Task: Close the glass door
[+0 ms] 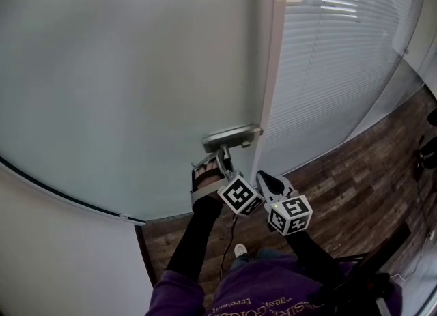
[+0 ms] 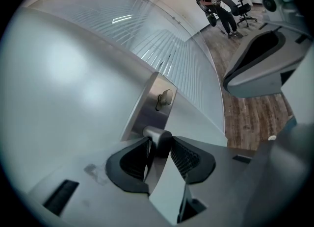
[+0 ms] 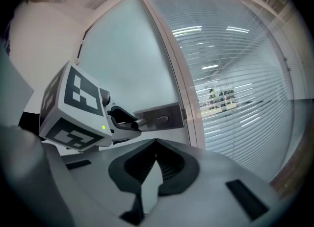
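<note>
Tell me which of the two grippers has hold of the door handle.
The left gripper: its claw is shut on the lever handle of the glass door. The right gripper hangs beside it, claw shut on nothing.

1. The door handle (image 2: 157, 140) is mostly covered by the left gripper (image 2: 158, 156), whose jaws clamp it; only its round stub shows.
2. The glass door (image 1: 123, 69) runs off the head view's top and left edges, and its frosting hides whatever lies behind.
3. A distant person (image 2: 208, 0) is too small for detail.
</note>
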